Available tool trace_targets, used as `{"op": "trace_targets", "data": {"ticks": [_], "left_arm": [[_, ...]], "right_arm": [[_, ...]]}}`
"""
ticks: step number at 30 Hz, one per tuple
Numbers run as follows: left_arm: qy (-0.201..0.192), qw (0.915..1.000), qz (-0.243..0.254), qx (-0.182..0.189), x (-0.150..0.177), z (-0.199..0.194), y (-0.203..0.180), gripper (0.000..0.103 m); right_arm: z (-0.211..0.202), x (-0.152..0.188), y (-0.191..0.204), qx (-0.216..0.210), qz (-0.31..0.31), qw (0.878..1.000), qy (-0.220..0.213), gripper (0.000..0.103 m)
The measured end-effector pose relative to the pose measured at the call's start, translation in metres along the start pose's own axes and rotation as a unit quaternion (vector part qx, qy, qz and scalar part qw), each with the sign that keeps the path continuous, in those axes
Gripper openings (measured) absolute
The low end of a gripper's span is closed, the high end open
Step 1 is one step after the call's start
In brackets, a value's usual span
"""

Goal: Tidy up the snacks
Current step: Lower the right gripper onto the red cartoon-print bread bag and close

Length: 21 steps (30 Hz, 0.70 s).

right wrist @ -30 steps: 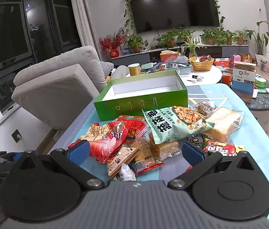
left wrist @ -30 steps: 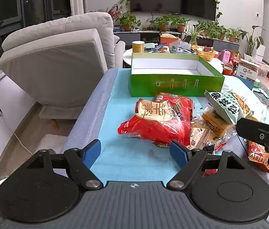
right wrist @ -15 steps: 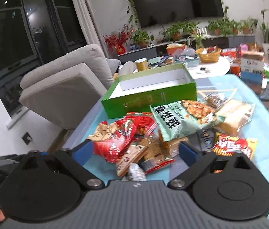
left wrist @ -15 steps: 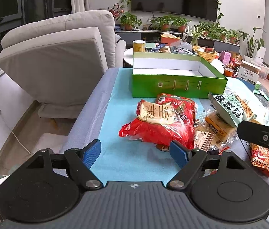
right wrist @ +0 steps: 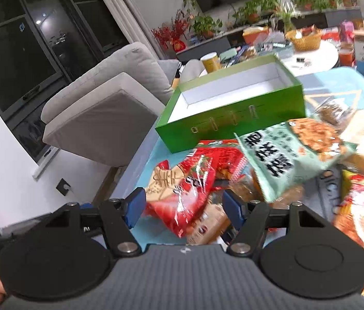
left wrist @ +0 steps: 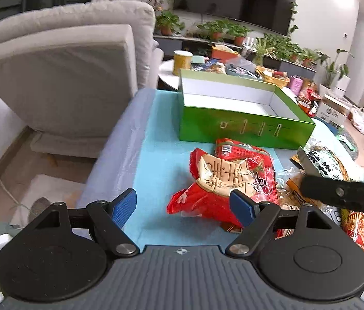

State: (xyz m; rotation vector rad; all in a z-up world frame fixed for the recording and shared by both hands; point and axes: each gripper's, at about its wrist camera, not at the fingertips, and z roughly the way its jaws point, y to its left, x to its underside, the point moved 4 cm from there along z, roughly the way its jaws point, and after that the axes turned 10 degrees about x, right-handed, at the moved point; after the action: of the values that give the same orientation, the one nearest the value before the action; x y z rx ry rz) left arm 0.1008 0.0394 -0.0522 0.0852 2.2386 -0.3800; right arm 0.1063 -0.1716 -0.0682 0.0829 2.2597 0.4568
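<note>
- The green box sits in the upper middle of both views, lid off, its white inside bare where visible: no snack looks packed yet.
- The snacks lie heaped below and right of the box: a red bag nearest, a pale green bag right of it, more packets further right.
- Left gripper: jaws spread, nothing between the pads, low centre of its view just short of the red bag.
- Right gripper: jaws have just been closing, gaping yet, with the red bag's end between them, not pinched.
- Left to do, as I judge: nearly everything.
</note>
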Motion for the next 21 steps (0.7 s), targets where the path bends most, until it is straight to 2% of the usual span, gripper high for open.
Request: {"op": "trace_targets", "data": {"ticks": [3,5,11,16,21], "left_arm": [[0.014,0.9994,0.007,0.031,-0.001,0.010,0.001,0.077],[0.023,0.9983,0.022,0.049,0.000,0.016,0.001,0.077],[0.030,0.9952,0.059,0.072,0.000,0.033,-0.001,0.079],[0.047,0.9923,0.069,0.092,0.000,0.046,0.000,0.082],[0.053,0.9905,0.050,0.117,0.005,0.052,0.006,0.086]], "right_arm": [[0.017,-0.007,0.002,0.000,0.003,1.000,0.018,0.078],[0.027,-0.010,0.002,-0.001,0.006,0.999,0.032,0.084],[0.052,-0.010,0.004,-0.002,0.003,0.998,0.066,0.087],[0.063,-0.011,0.009,0.006,-0.018,0.997,0.074,0.088],[0.068,-0.010,0.012,0.014,-0.040,0.996,0.080,0.088]]}}
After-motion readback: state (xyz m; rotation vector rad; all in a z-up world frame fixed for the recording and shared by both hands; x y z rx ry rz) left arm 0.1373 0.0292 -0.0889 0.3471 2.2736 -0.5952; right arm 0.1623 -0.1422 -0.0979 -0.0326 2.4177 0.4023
